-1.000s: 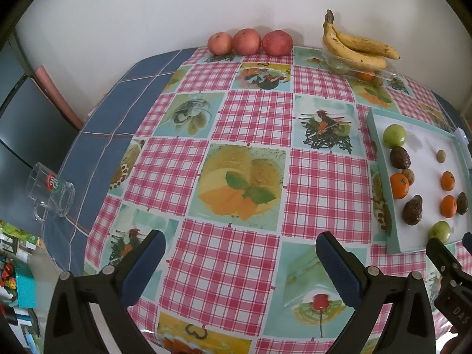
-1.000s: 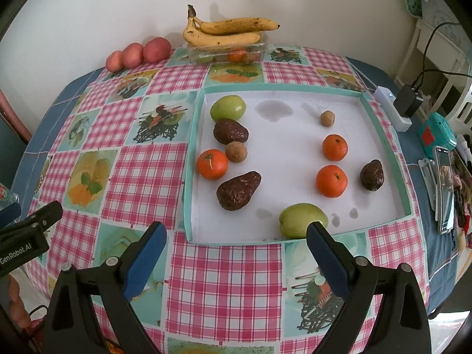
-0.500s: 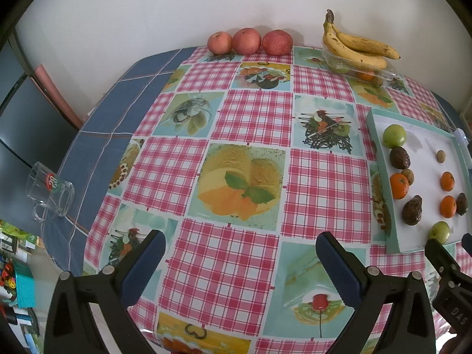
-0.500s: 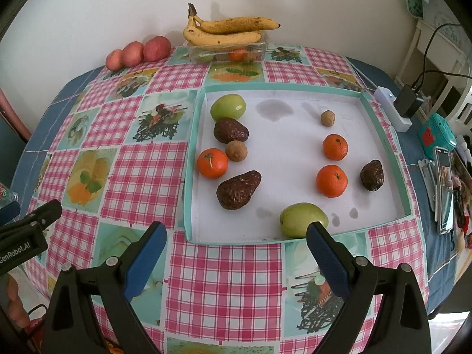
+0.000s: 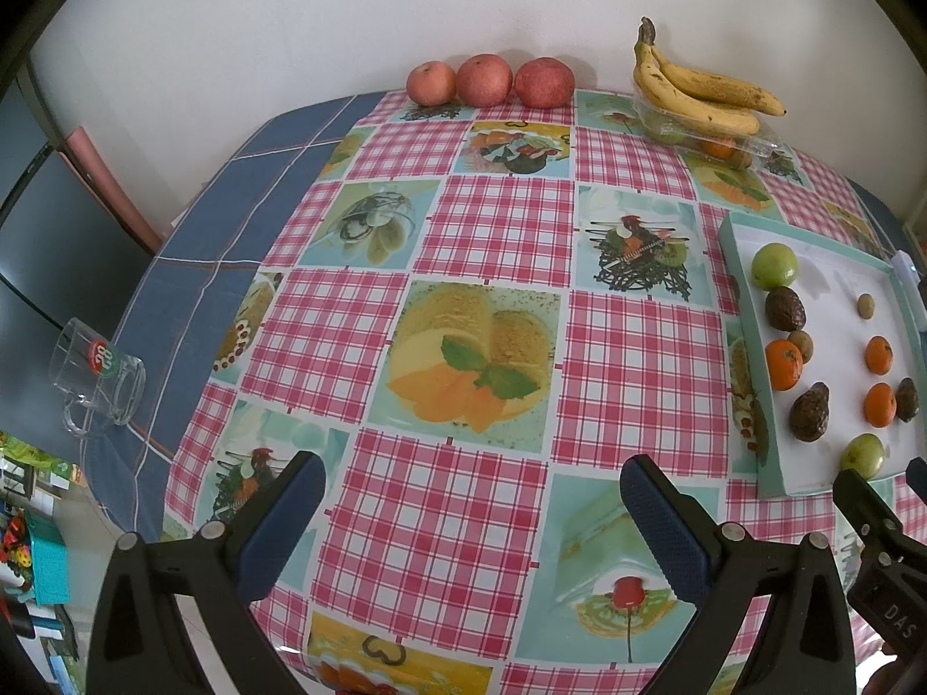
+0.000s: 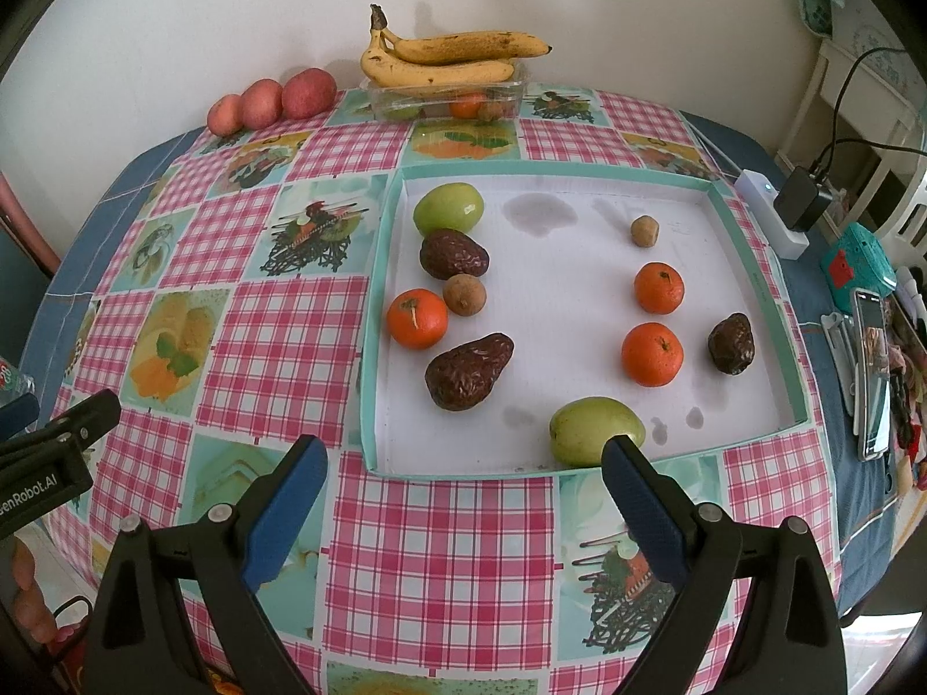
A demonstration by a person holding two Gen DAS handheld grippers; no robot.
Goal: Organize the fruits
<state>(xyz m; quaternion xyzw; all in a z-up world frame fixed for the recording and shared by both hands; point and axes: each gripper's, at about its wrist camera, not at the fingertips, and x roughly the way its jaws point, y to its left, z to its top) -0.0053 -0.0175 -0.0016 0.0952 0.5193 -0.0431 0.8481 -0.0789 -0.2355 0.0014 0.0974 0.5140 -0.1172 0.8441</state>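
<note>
1. A glass mug (image 5: 95, 379) lies on its side at the desk (image 5: 481, 243) edge, far left of the left tongs (image 5: 466, 512).
2. The left tongs hang over the checked cloth with jaws spread wide, holding nothing.
3. Three apples (image 5: 489, 80) sit in a row by the wall, far ahead of the left tongs.
4. Bananas (image 6: 446, 58) rest on a clear box (image 6: 446, 98) at the wall, far ahead of the right tongs (image 6: 463, 483); the box holds a few small fruits.
5. The right tongs are also wide open and empty, just short of the tray (image 6: 747, 272) and over its near rim.
6. In the tray's left part, ahead of the right tongs: a green fruit (image 6: 448, 208), a dark avocado (image 6: 453, 255), a small brown fruit (image 6: 464, 294), an orange (image 6: 417, 317) and a second avocado (image 6: 468, 370).
7. In the right part: a small brown fruit (image 6: 644, 230), two oranges (image 6: 659, 287) (image 6: 652, 354), a third avocado (image 6: 731, 343), and a green fruit (image 6: 597, 430) just ahead of the right finger (image 6: 643, 512).
8. A phone (image 6: 871, 370) lies on the desk far right of the tray.
</note>
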